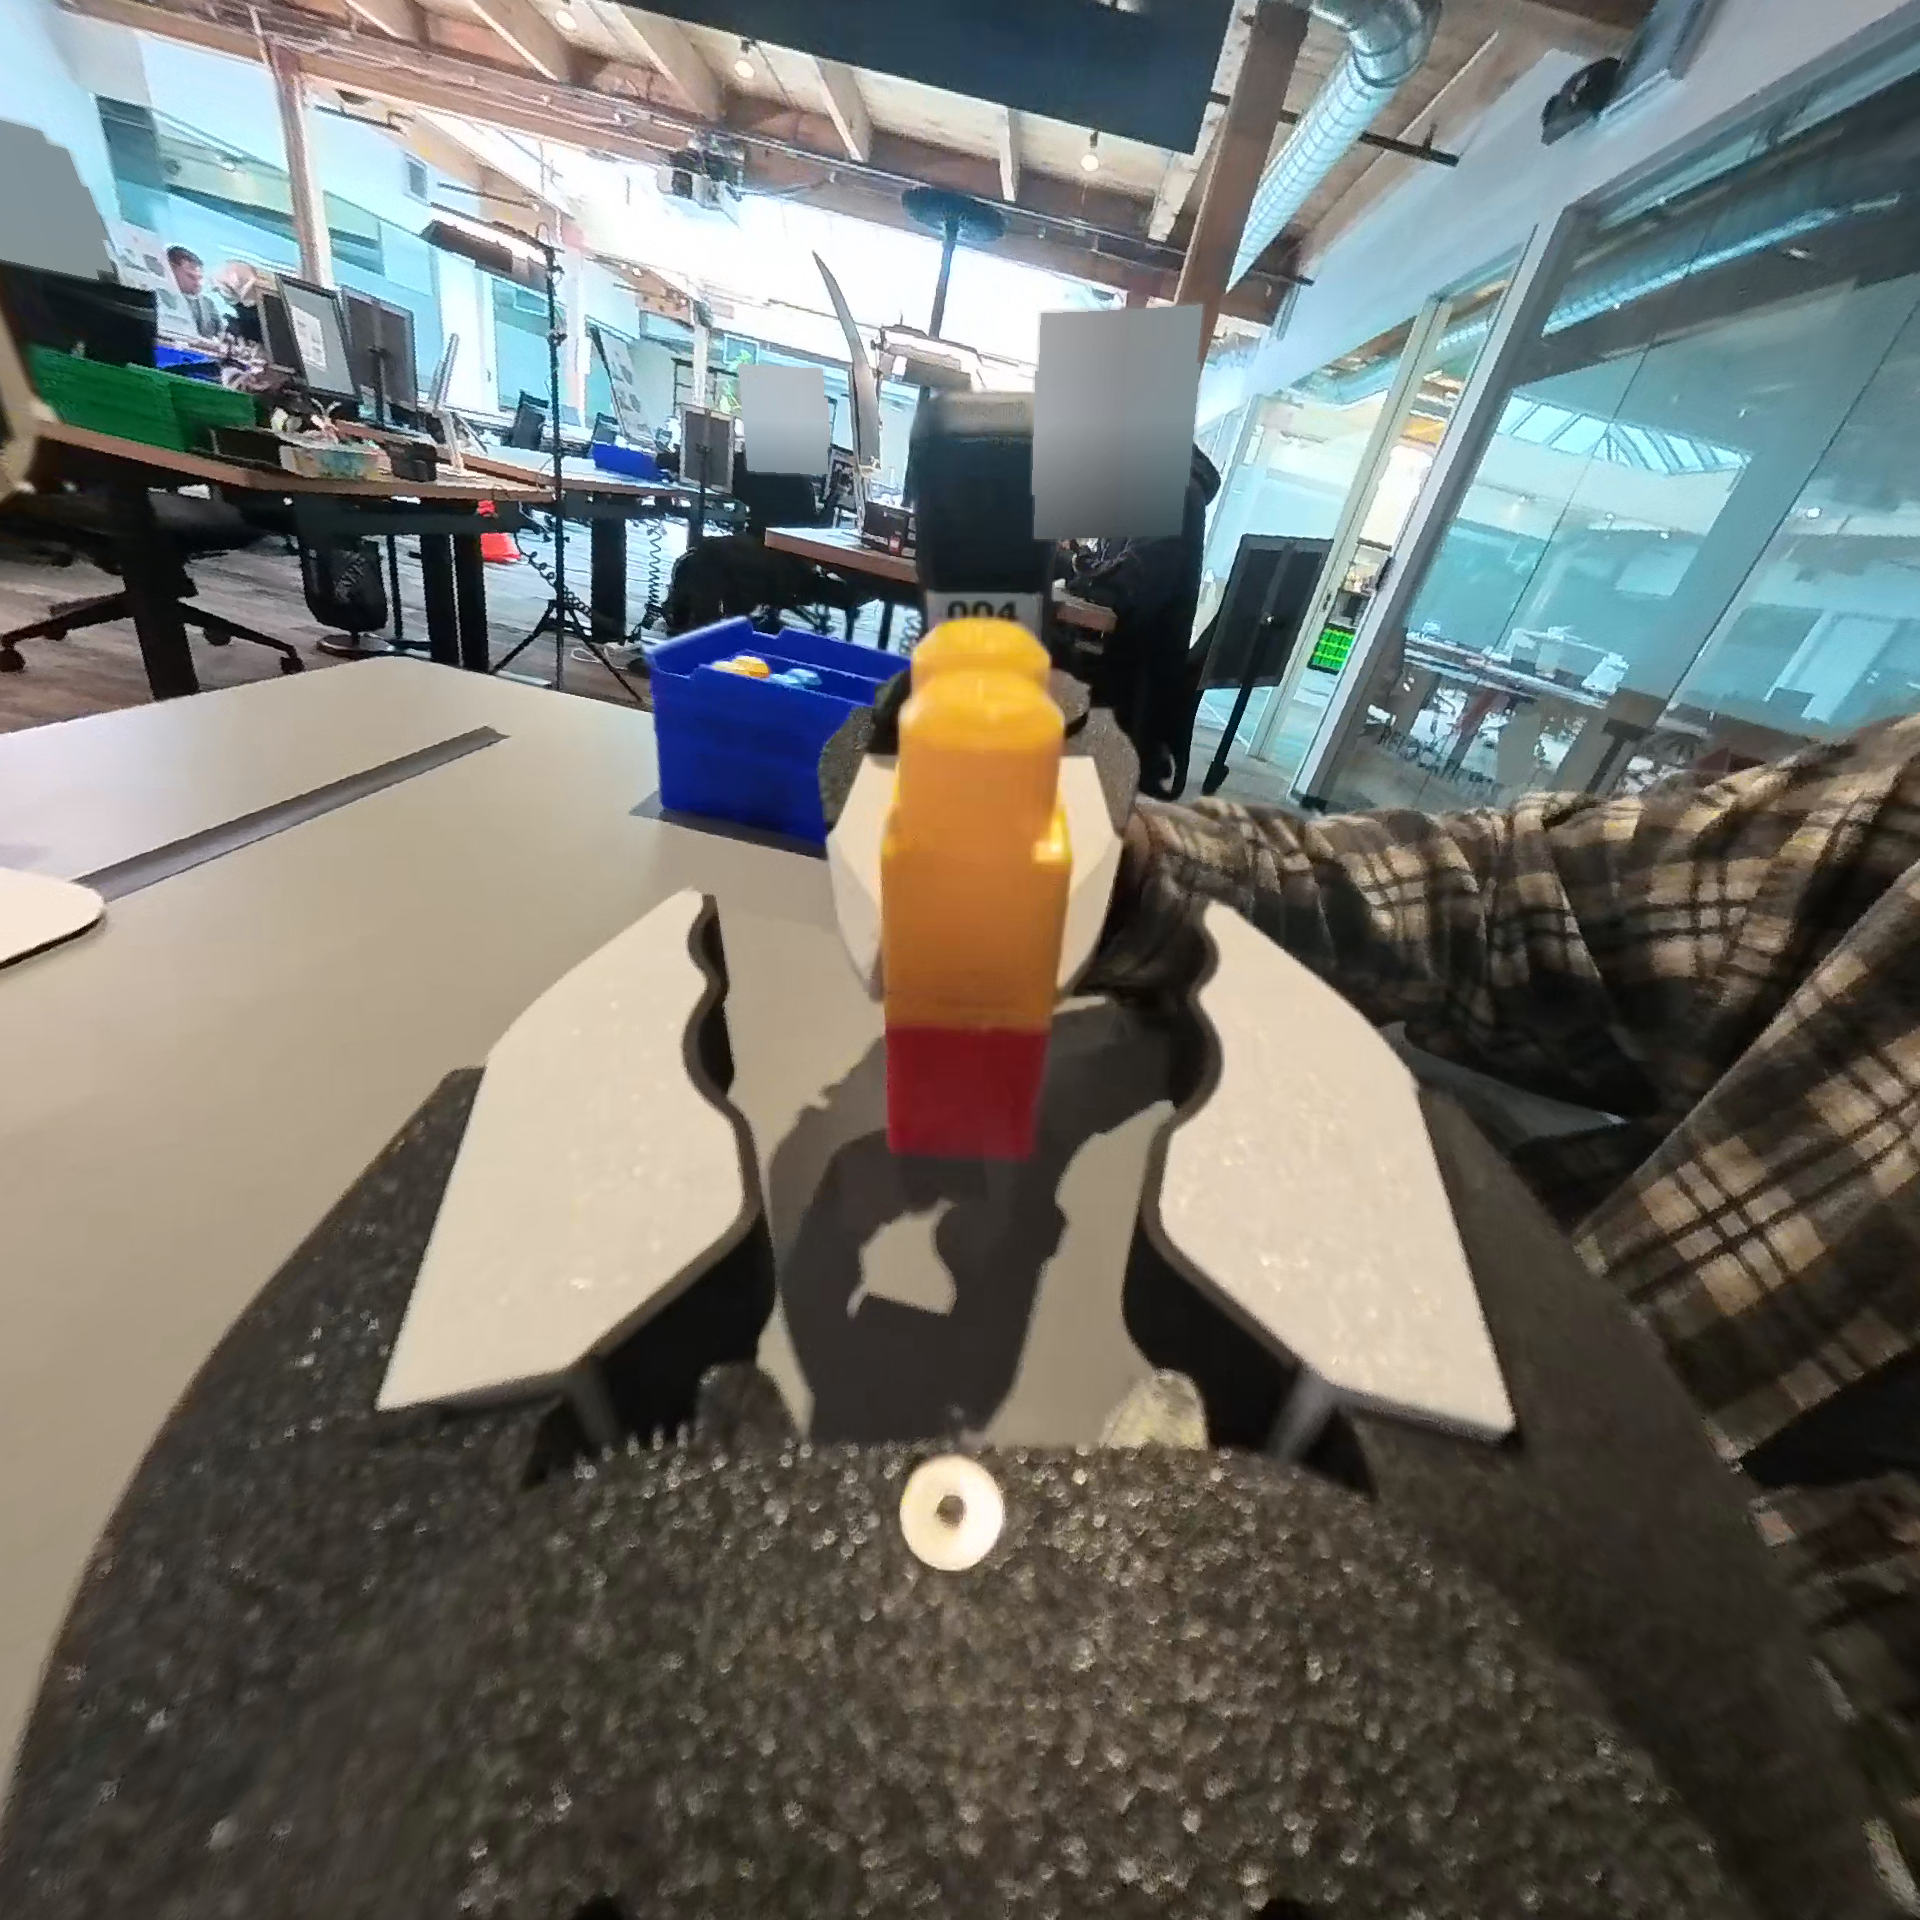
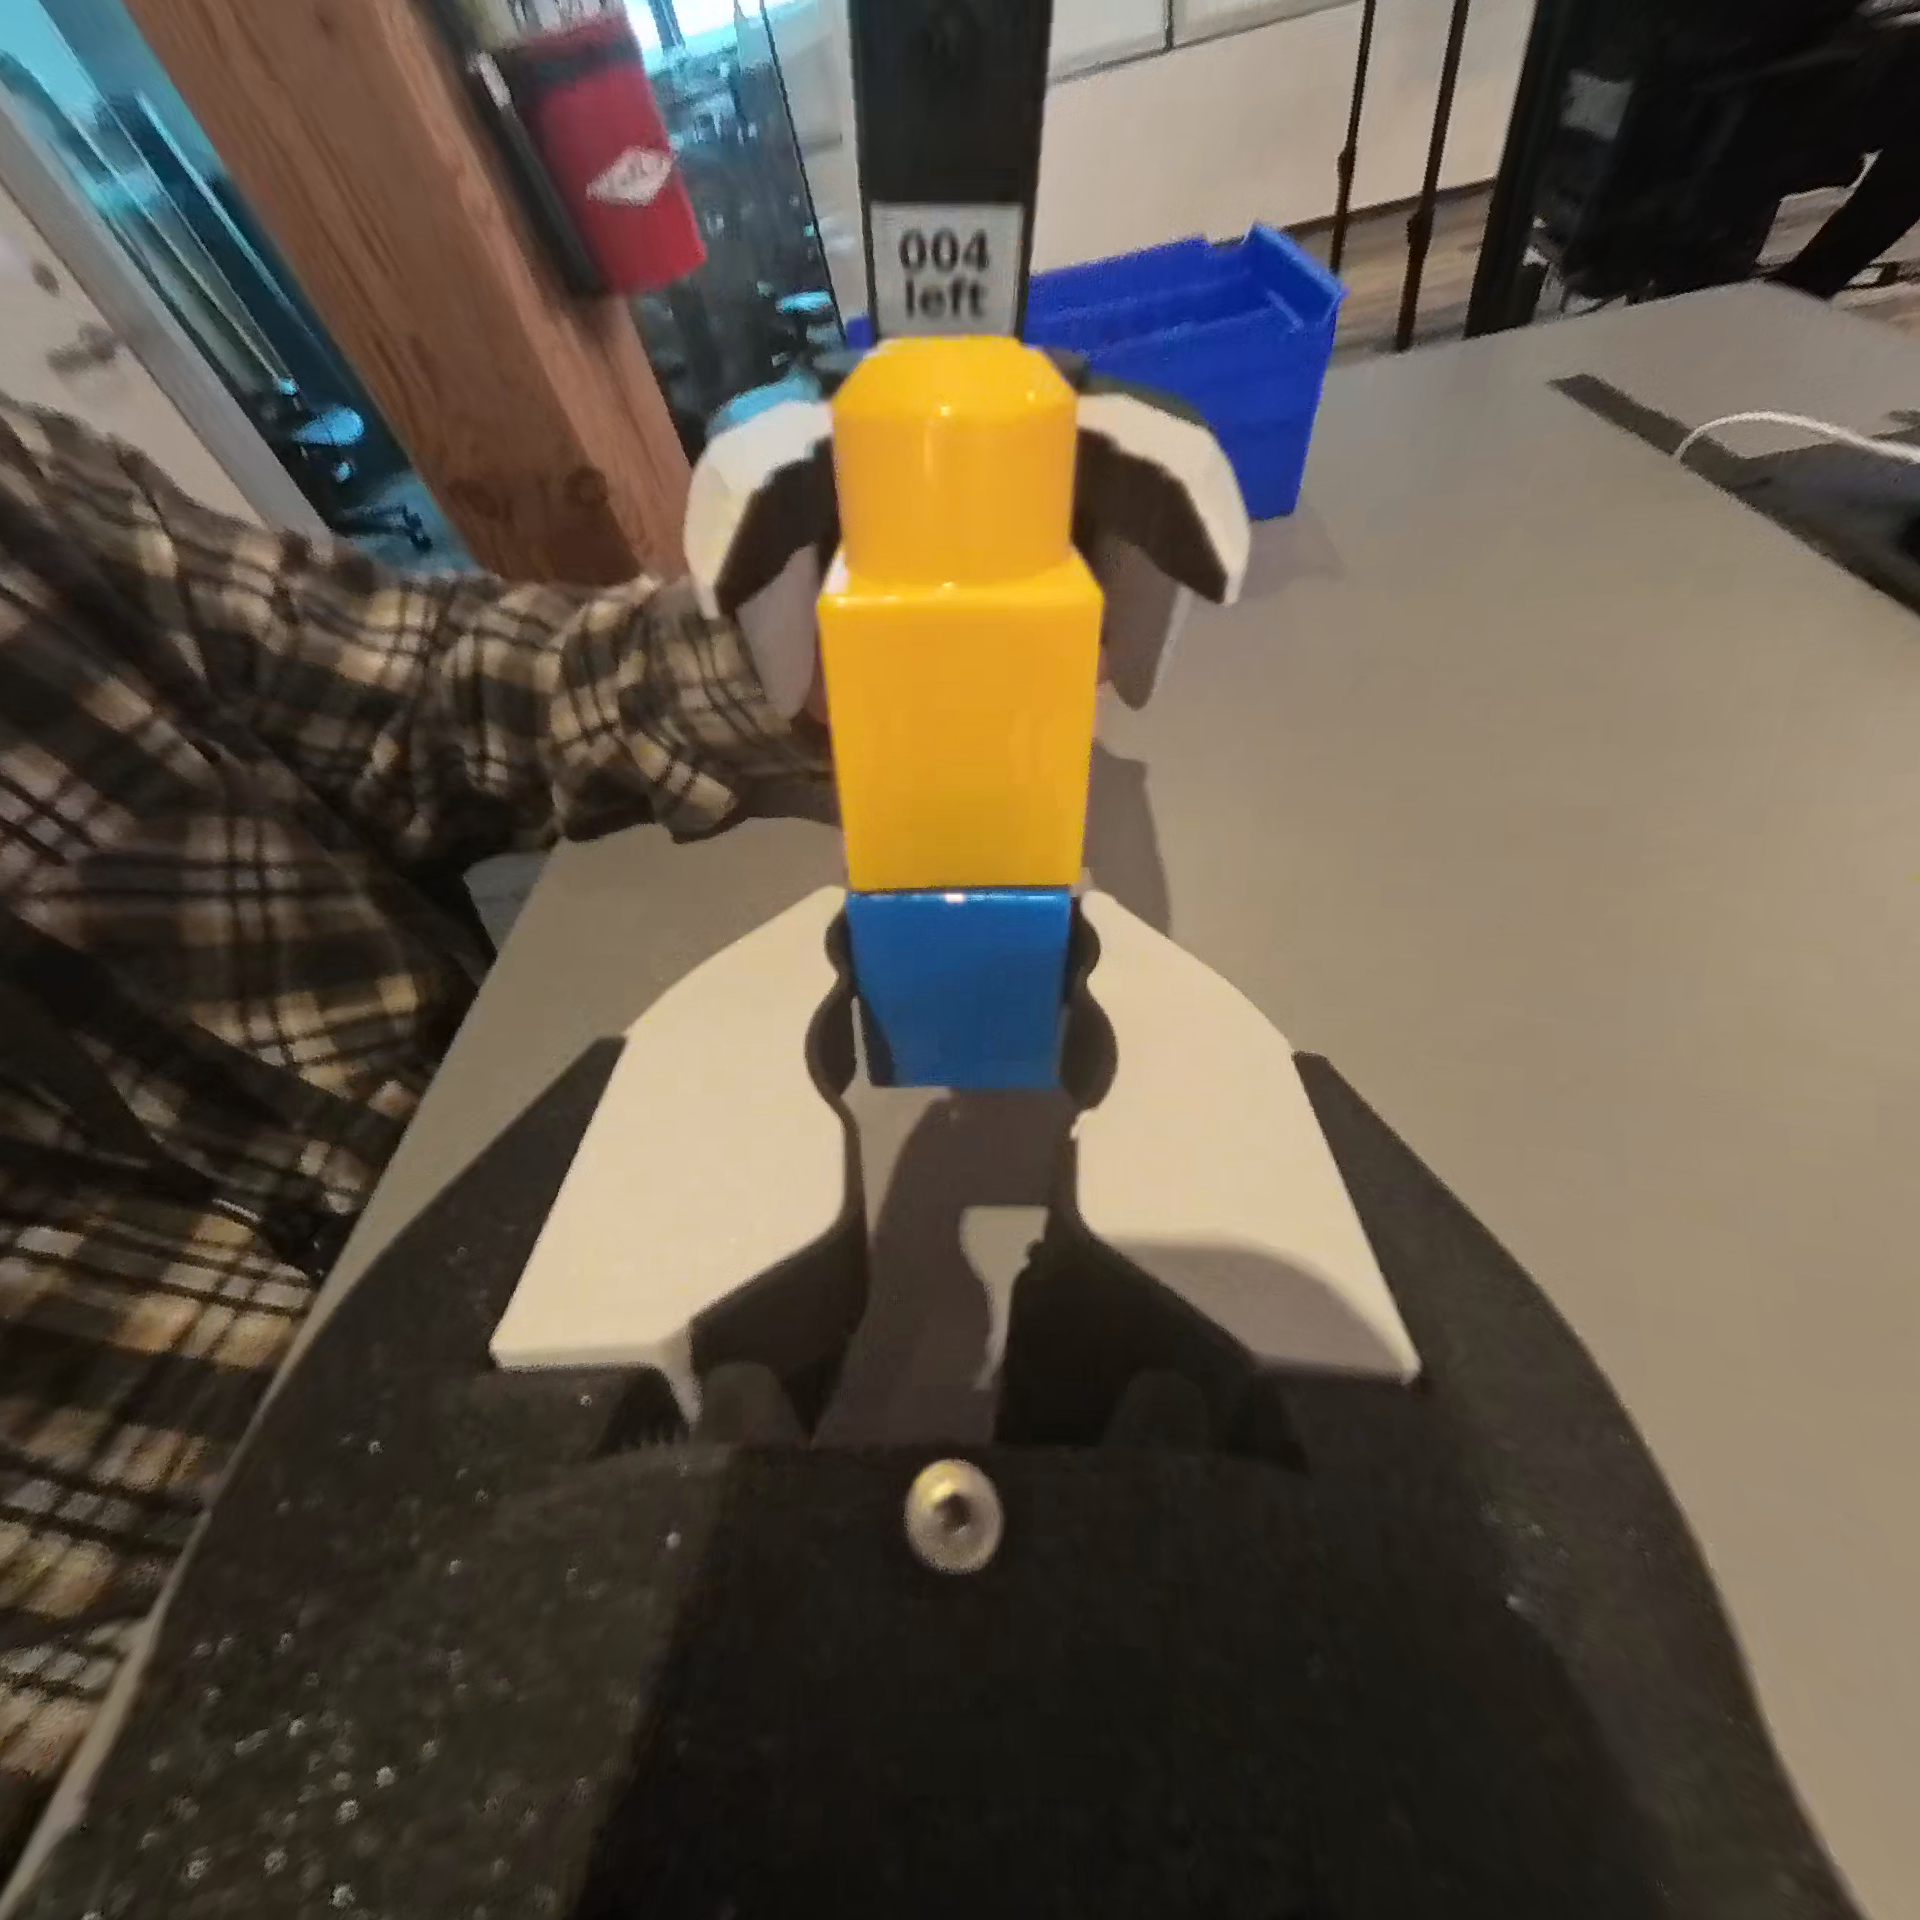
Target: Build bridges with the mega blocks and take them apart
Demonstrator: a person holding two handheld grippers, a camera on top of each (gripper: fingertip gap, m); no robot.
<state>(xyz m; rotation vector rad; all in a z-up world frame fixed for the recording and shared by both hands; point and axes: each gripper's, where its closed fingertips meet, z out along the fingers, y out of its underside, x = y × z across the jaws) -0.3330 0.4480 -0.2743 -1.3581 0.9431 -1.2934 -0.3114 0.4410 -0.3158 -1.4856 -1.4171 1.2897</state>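
Endwise between the claws stands the bridge on the grey table [image 2: 1507, 831]: right gripper [image 2: 961, 997] clamps its blue block [image 2: 956, 987]; left gripper [image 1: 961, 997], spread wide, flanks the red block [image 1: 964, 1086] under the yellow span [image 2: 961, 717].

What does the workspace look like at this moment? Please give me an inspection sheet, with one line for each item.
Surface: grey table with a dark slot.
Job's things: yellow block rests on the red block at one end and the blue block at the other; blue bin behind holds more pieces.
Clutter: white flat object at the table edge.
Grippers: left gripper jaws open, flanking the red-block end without touching; right gripper jaws appear shut on the blue block.
Cables: white cord on the table.
Surroundings: plaid sleeve, desks, glass wall, red extinguisher.
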